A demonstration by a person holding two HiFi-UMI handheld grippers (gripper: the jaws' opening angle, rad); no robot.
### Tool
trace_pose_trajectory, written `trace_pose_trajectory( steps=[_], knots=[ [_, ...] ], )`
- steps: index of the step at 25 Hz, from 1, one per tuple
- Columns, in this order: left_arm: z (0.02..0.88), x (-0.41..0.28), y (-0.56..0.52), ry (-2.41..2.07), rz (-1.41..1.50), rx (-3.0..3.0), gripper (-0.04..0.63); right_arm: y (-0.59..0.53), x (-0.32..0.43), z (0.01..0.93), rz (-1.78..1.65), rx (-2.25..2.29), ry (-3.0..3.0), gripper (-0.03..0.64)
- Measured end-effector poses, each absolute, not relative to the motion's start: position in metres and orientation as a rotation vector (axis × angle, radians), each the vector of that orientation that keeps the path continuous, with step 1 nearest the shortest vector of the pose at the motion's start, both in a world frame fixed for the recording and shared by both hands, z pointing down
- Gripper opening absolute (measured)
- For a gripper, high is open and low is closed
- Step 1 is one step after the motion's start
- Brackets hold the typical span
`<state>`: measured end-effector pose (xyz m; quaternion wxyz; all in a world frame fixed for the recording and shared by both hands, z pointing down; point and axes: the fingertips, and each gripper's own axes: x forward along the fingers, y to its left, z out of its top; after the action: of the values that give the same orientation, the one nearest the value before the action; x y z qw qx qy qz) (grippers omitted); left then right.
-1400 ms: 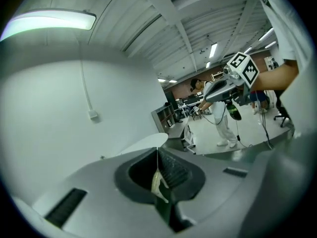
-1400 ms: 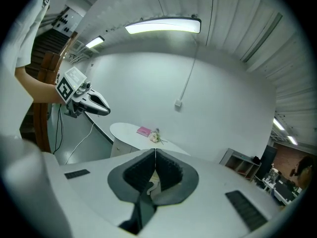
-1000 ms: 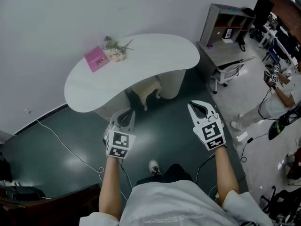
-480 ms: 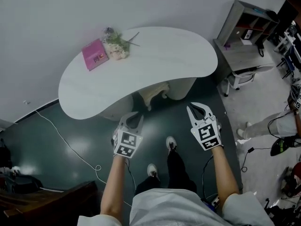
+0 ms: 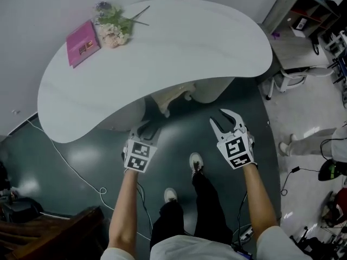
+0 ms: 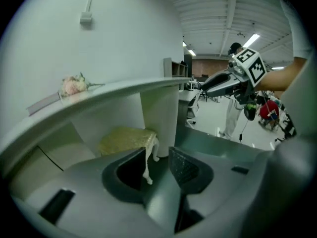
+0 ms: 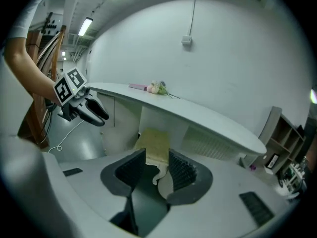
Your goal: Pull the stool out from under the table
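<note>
Grey jaws of the left gripper (image 5: 146,129) had just been opening, partly apart and empty. The cream stool (image 5: 172,97) sat tucked under the white table (image 5: 179,42), just ahead. The right gripper (image 5: 224,122) had likewise just been opening, its jaws partly spread with nothing between them.

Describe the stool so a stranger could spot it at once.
Find the white kidney-shaped table against the wall. Tucked under its front edge, between its plain white supports, sits the stool: a yellowish seat on curved cream legs, the only ornate piece there.

Pale shirt (image 5: 206,249), dark trousers (image 5: 209,210), seemingly white shoes (image 5: 196,162); left gripper (image 5: 147,128) and right gripper (image 5: 224,120) bear black-square markers (image 5: 236,148).
</note>
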<state>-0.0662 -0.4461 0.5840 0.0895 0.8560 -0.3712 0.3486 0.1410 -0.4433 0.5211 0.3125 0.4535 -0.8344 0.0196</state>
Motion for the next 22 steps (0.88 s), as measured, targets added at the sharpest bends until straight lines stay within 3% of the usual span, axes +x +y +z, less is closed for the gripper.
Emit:
trace_pose_trajectory(
  steps=[10,22],
  knots=[
    [0.798,-0.074,-0.535,-1.116,0.956,2.388,0.229,-0.514,0.149,0.706,0.139,1.212,-2.195,0.170],
    [0.941,-0.063,-0.602,-1.065,0.871,2.351,0.324,-0.561,0.137,0.823,0.034,1.167,-2.216,0.199]
  ],
)
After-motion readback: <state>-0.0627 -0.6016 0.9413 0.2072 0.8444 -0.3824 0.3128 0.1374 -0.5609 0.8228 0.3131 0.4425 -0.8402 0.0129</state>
